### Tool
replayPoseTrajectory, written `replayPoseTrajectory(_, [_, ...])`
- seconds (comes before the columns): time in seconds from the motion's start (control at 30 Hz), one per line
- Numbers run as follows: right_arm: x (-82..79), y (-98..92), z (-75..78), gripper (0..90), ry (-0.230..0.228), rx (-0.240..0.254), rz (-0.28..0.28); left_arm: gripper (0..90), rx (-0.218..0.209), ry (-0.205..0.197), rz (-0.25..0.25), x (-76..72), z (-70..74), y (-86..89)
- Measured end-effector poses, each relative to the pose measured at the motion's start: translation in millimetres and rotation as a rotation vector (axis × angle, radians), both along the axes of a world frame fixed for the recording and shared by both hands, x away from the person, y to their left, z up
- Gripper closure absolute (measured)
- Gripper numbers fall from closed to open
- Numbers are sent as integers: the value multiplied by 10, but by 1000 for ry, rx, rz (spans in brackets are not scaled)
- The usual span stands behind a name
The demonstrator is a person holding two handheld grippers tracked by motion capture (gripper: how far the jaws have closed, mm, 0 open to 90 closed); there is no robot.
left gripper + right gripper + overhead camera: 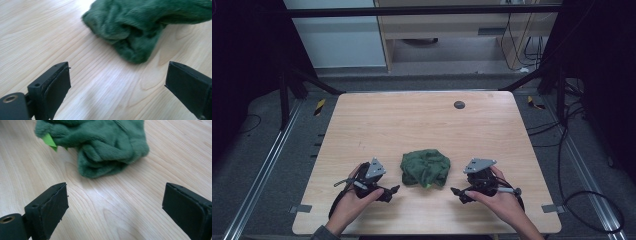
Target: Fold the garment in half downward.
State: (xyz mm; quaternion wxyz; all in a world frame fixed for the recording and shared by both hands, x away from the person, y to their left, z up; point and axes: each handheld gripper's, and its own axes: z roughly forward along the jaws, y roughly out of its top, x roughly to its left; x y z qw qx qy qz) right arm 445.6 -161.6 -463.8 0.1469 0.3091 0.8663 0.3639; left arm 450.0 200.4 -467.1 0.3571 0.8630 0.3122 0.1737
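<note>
While crumpled at the near middle of the surface (377, 125): green cloth (425, 168) flanked by two open claws.

Nearest, at 7 o'clock from the cloth, left claw (393, 190) in the left hand (354, 197), jaws spread wide with bare wood between them, nothing gripped, tips aimed toward 3 o'clock. At 5 o'clock from the cloth, right claw (456, 192) in the right hand (499, 197), jaws likewise wide apart and empty, tips aimed toward 9 o'clock. Between and just beyond both, apart from either, cloth bunched in soft folds, with a small bright green tag (49, 141) poking from its near edge. Farther off toward 12 o'clock, small dark disc (459, 104) near the far edge.
</note>
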Motion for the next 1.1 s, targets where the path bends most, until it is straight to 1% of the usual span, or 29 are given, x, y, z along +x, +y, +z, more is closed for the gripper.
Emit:
replayPoseTrajectory(0.03, [2,-15,0,66,-1,0,-4,54,0,0,0,0,0,0])
replayPoseTrajectory(0.37, [21,-176,-12,64,7,-4,-42,53,9,8,48,23,-28,270])
replayPoseTrajectory(0.4, [26,-214,-17,64,9,-7,-51,53,12,9,53,24,-33,297])
replayPoseTrajectory(0.53, [34,-261,-24,65,14,-8,-65,53,23,14,68,36,-53,379])
replayPoseTrajectory(0.7, [61,-357,-44,67,23,-4,-98,53,27,24,90,59,-89,492])
replayPoseTrajectory(0.73, [76,-395,-56,69,27,-3,-112,53,30,26,95,65,-97,515])
replayPoseTrajectory(0.77, [76,-395,-56,69,27,-3,-112,53,33,26,99,71,-103,535])
replayPoseTrajectory(0.93, [134,-494,-96,73,43,-10,-149,55,37,28,155,155,-152,707])
replayPoseTrajectory(1.1, [252,-560,-154,74,48,2,-212,59,19,28,203,288,-204,807])
